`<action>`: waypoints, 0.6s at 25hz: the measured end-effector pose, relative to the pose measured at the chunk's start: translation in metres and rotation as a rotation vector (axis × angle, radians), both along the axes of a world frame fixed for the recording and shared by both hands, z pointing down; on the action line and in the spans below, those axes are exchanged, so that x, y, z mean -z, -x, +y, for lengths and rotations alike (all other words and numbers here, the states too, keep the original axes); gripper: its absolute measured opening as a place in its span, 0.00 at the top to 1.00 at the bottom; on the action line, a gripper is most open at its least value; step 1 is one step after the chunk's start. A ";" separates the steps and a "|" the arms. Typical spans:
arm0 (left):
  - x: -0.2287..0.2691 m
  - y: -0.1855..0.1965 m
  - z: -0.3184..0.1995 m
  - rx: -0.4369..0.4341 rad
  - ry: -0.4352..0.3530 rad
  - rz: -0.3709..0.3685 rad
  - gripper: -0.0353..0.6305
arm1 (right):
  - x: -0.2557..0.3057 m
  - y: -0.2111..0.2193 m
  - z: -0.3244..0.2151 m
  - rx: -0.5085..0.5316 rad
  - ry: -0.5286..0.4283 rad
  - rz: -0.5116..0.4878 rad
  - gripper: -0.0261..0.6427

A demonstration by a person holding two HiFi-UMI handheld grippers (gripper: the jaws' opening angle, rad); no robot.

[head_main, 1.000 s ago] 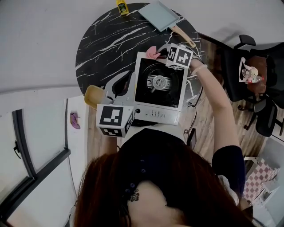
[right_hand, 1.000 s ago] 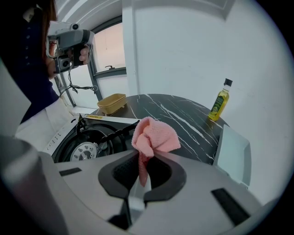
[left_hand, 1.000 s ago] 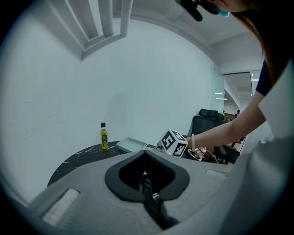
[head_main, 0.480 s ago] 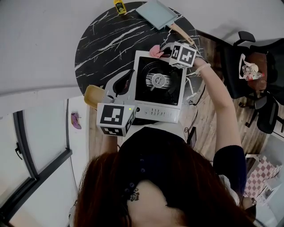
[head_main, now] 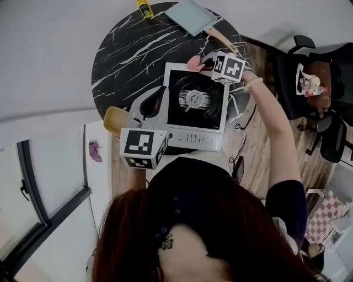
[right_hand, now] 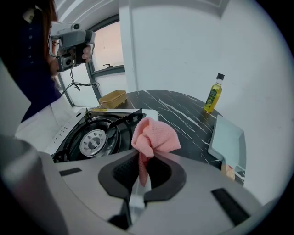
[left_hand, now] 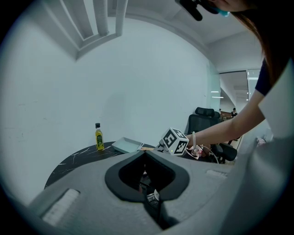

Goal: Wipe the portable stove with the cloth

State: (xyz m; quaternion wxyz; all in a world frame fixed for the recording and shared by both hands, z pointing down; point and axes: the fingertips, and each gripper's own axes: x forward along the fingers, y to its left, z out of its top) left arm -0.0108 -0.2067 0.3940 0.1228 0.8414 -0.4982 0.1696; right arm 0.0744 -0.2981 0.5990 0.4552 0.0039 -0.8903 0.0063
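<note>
From the head view, the stove [head_main: 194,104] sits in the middle of the frame, on the near edge of the round black marbled surface [head_main: 124,52]. My right gripper [head_main: 203,61] is at the stove's upper edge and holds the pink cloth [head_main: 193,64] there; I cannot tell whether the cloth touches the stove. My left gripper [head_main: 157,96] lies along the stove's left side, with a tan box [head_main: 115,119] just to its left. A yellow bottle [head_main: 144,7] and a pale blue pan [head_main: 192,16] stand at the top of the frame, well apart from the stove. A black chair [head_main: 309,77] is at the right.

In the left gripper view, my jaws are together with nothing between them. Beyond them are the bottle on the left, the pan near the centre, and my right gripper's marker cube.

In the right gripper view, my jaws are closed on the cloth, which bunches up above their tips at the centre. The stove's burner lies at centre left, and the bottle and pan are to the right.
</note>
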 end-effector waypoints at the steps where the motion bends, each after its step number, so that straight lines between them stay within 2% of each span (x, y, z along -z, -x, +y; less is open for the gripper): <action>1: 0.000 -0.001 0.000 -0.002 0.000 0.001 0.93 | 0.000 -0.002 0.000 -0.002 0.001 0.004 0.91; 15: 0.000 -0.009 0.001 -0.016 0.003 -0.001 0.93 | 0.001 -0.019 0.003 0.014 0.015 0.018 0.91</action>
